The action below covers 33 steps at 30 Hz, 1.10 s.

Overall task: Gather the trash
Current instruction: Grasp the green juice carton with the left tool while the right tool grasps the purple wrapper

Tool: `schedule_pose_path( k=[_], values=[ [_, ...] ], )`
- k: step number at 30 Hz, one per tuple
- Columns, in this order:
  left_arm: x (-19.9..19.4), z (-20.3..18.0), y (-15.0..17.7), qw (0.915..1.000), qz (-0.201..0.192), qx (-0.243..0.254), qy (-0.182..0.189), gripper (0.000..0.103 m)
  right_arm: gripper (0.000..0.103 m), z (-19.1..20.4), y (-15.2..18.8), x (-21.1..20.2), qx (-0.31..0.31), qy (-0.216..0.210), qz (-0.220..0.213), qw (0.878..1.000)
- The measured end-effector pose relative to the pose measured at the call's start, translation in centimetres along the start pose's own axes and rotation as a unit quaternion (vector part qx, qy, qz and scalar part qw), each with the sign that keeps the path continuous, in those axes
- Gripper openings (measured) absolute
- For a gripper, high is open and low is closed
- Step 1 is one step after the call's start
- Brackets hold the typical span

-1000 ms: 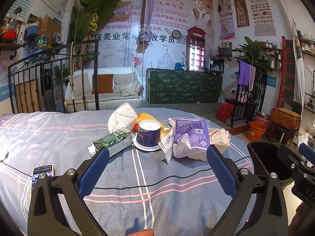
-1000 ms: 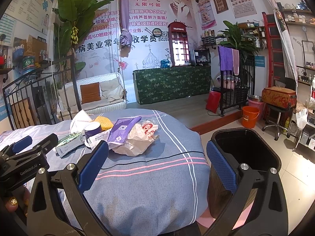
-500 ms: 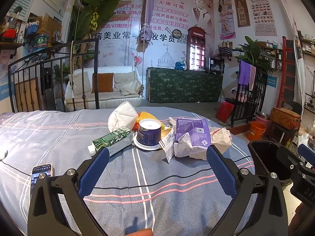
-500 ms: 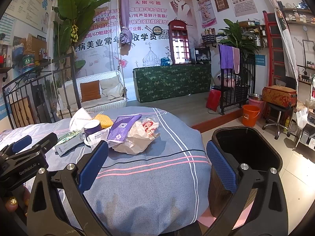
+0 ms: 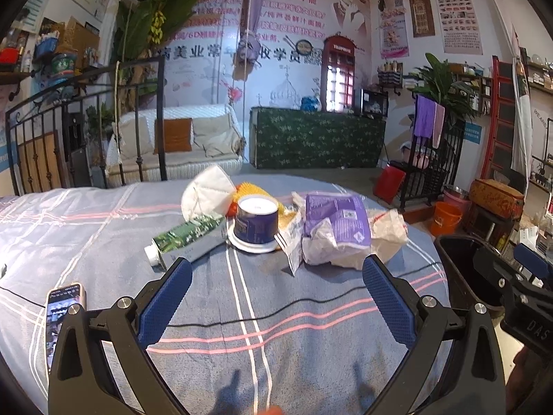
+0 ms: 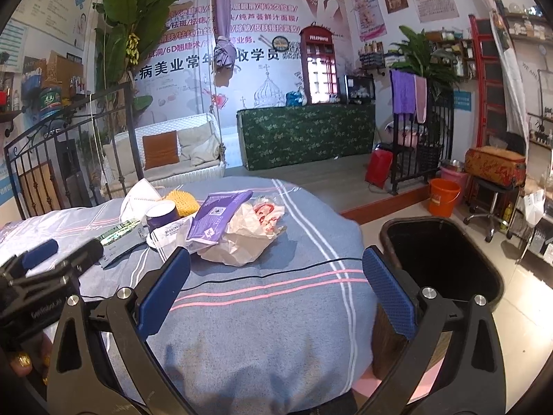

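Note:
A heap of trash lies on the blue striped bed cover [image 5: 276,328]: a green carton [image 5: 183,238], a purple cup [image 5: 256,221] on a white lid, a white face mask [image 5: 207,195], a purple packet [image 5: 337,221], and a crumpled white bag [image 5: 383,228]. The heap also shows in the right wrist view, with the purple packet [image 6: 216,216] and white bag [image 6: 249,235]. My left gripper [image 5: 276,294] is open and empty, short of the heap. My right gripper [image 6: 276,283] is open and empty at the bed's corner, beside the black trash bin [image 6: 446,256].
A phone [image 5: 60,311] lies on the bed at the left with a black cable [image 5: 276,311] running across the cover. A black iron bed frame [image 5: 86,131] stands behind. An orange bucket [image 6: 444,197] and a stool [image 6: 490,186] stand on the floor to the right.
Both grippers have crept slightly forward toward the trash heap. Both stay open. Nothing has been taken hold of.

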<state>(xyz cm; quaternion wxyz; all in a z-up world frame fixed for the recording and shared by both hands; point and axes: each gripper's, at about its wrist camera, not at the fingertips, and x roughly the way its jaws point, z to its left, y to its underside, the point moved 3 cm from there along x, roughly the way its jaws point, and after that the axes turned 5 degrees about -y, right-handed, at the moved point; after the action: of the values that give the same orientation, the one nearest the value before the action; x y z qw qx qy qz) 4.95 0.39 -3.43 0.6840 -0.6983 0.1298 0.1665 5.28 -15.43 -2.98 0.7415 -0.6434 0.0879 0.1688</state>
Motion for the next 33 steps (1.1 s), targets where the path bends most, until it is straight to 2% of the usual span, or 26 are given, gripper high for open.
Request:
schedule_pose_path(
  k=[3,7,10,14,18,22,24,27,29,30,33],
  values=[
    [1.2,0.5,0.7,0.999,0.033,-0.009,0.029,0.097,0.098,0.2,0.4,1.9,-0.003,-0.014,0.03,0.999],
    [3.4,1.0,1.7,0.9965,0.077,0.013,0.029,0.097,0.098,0.8,1.0,4.4,-0.013,-0.04,0.071,0.997],
    [4.4,1.9,1.7,0.995,0.092,0.025,0.031,0.097,0.098,1.7,0.7,6.5,-0.018,-0.063,0.108,0.992],
    [6.4,3.7,0.4,0.9924,0.113,0.036,0.031,0.097,0.098,3.7,-0.7,8.9,-0.029,-0.119,0.124,0.985],
    [9.2,6.0,-1.5,0.9886,0.137,0.061,0.011,0.097,0.098,4.9,-2.2,10.9,-0.042,-0.138,0.132,0.981],
    [11.9,8.7,-3.1,0.9818,0.179,0.065,0.007,0.097,0.093,5.7,-3.9,13.0,-0.044,-0.169,0.15,0.973],
    [13.1,9.5,-3.7,0.9787,0.19,0.079,0.005,0.097,0.093,6.0,-4.9,14.0,-0.05,-0.171,0.151,0.972],
    [14.9,9.8,-3.6,0.9684,0.226,0.104,0.018,0.096,0.092,5.8,-6.0,16.3,-0.047,-0.158,0.179,0.97],
    [15.6,9.8,-3.4,0.9642,0.236,0.12,0.021,0.092,0.087,5.6,-6.0,18.0,-0.033,-0.166,0.205,0.964],
    [16.1,9.6,-3.1,0.9619,0.24,0.129,0.021,0.092,0.082,5.4,-6.0,18.8,-0.025,-0.161,0.216,0.963],
    [17.4,9.6,-2.9,0.9554,0.258,0.142,0.026,0.09,0.08,4.6,-5.6,21.1,0.001,-0.159,0.254,0.954]
  ],
)
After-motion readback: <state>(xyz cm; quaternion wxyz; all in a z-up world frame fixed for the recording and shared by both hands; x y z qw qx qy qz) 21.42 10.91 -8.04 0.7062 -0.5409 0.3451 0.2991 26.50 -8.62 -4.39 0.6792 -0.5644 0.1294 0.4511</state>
